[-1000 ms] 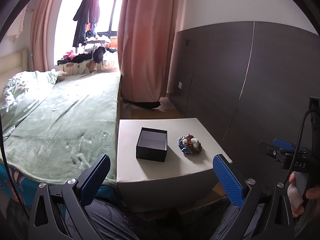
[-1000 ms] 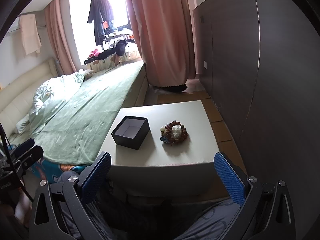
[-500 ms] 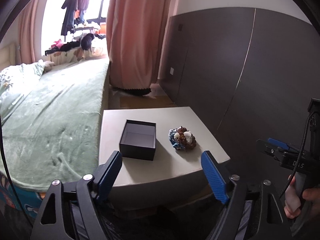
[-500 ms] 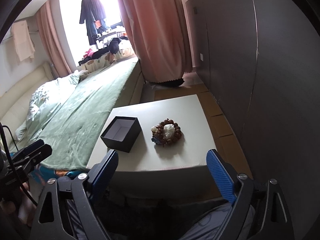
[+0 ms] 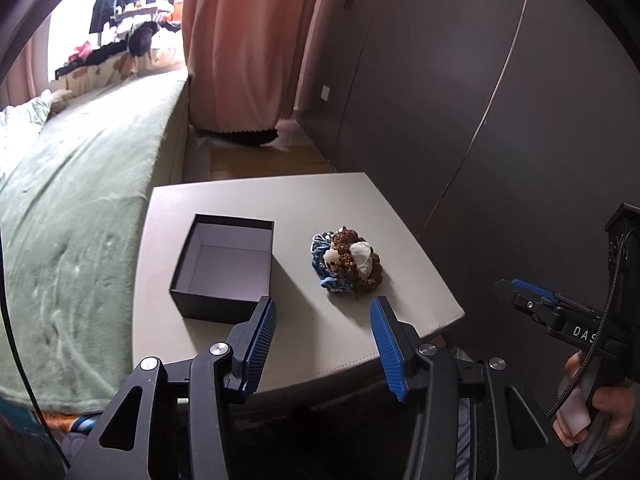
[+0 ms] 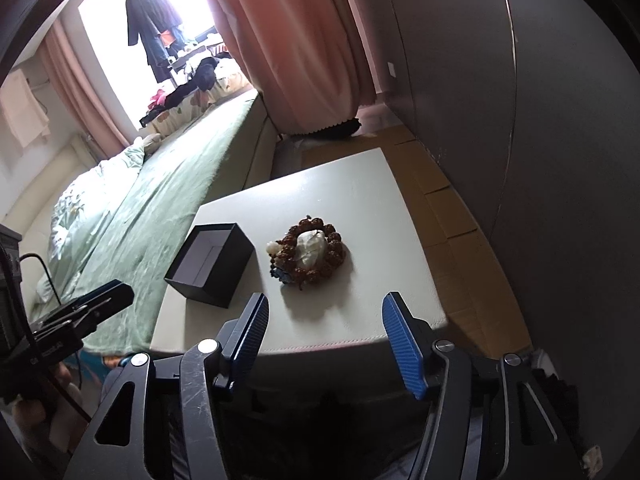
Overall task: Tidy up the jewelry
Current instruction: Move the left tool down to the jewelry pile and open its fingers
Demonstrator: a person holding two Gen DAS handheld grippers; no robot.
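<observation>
A heap of jewelry [image 5: 346,262] [image 6: 309,250], brown beads with a white stone and blue strands, lies on a pale square table [image 5: 304,204] [image 6: 352,184]. Left of it stands an empty black box [image 5: 226,268] [image 6: 210,264] with no lid. My left gripper [image 5: 322,328] hovers over the table's near edge, short of the heap and the box; its jaws are closing with nothing between them. My right gripper [image 6: 324,320] hangs over the same near edge, just short of the heap, its jaws closing on nothing. Each gripper also shows at the side of the other's view.
A bed with a green blanket [image 5: 72,208] runs along the table's left side. Dark wall panels [image 5: 500,120] rise close on the right. A pink curtain [image 5: 240,40] hangs beyond the table, with cardboard [image 6: 444,208] on the floor between table and wall.
Both grippers have come forward and down toward the table, so box and jewelry look larger. The jaws of both have narrowed from wide open to about half.
</observation>
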